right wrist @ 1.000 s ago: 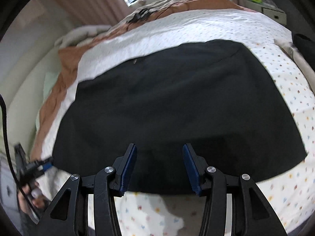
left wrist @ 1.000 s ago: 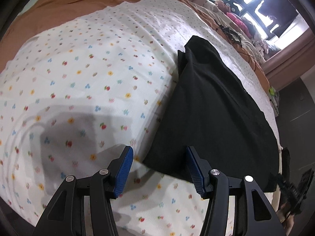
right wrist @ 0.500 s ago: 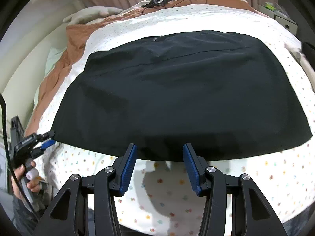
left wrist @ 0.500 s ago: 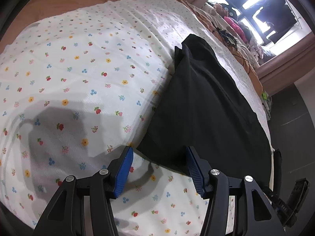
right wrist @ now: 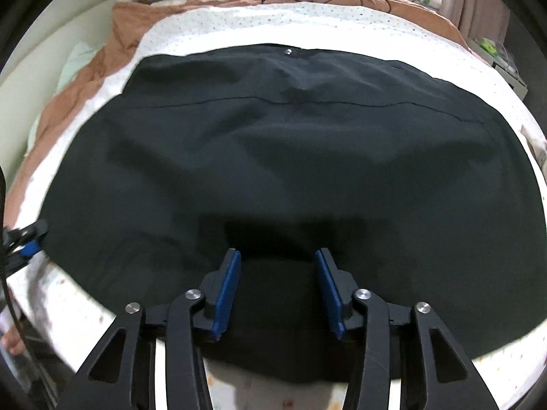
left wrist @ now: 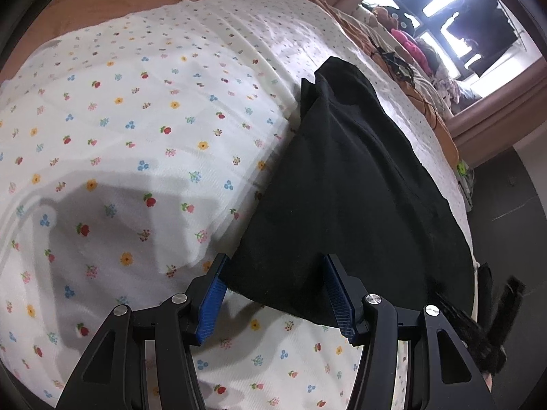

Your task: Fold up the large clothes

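A large black garment (left wrist: 359, 188) lies spread flat on the flowered white bedsheet (left wrist: 136, 136). My left gripper (left wrist: 275, 263) hovers open over its near left corner, and the corner's edge lies between the blue pads (left wrist: 212, 294). In the right wrist view the black garment (right wrist: 273, 153) fills most of the picture, with a snap button at its far band. My right gripper (right wrist: 277, 254) is low over the near hem. Its jaws are closing, with dark fabric under and between them, and the pads (right wrist: 225, 290) still stand apart.
A brown blanket (right wrist: 85, 78) lies under the sheet (right wrist: 212, 34) and shows along the far and left sides. Piled clothes (left wrist: 410, 44) and a bright window (left wrist: 444, 17) are beyond the bed's far end. The left gripper (right wrist: 27, 239) shows at the right wrist view's left edge.
My right gripper has moved forward and down over the hem, so its fingers now lie over black fabric, and the jaws have narrowed a little. The left view has barely shifted.
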Motion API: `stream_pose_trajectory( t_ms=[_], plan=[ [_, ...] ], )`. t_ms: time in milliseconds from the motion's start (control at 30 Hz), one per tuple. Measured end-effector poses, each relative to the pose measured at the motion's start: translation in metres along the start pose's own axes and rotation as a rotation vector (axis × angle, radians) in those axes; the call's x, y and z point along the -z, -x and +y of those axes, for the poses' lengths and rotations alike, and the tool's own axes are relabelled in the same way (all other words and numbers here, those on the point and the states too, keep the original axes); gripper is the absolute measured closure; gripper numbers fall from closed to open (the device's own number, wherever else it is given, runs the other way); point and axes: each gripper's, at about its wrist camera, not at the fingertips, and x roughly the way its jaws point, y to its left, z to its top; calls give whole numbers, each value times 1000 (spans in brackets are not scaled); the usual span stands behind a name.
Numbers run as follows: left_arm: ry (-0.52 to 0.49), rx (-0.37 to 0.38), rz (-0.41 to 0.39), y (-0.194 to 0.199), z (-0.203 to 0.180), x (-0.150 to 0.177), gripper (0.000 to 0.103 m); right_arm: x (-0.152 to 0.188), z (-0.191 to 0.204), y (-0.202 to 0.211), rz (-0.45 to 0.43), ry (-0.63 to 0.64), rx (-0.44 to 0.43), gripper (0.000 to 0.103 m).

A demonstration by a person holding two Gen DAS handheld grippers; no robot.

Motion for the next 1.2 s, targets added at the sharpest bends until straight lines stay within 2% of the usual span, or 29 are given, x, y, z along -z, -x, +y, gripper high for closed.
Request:
stream_pose_trajectory(
  t_ms=[333, 633, 933, 1200],
  plan=[
    [38, 10, -10, 0, 4, 3, 46, -58, -4, -34, 6, 2, 47, 62],
    [100, 56, -16, 2, 14, 4, 46, -108, -18, -60, 1, -48, 25, 71],
    [126, 69, -22, 4, 17, 7, 46, -154, -32, -90, -2, -91, 20, 72],
    [165, 101, -31, 6, 23, 10, 46, -179, -44, -105, -16, -117, 8, 72]
  ],
)
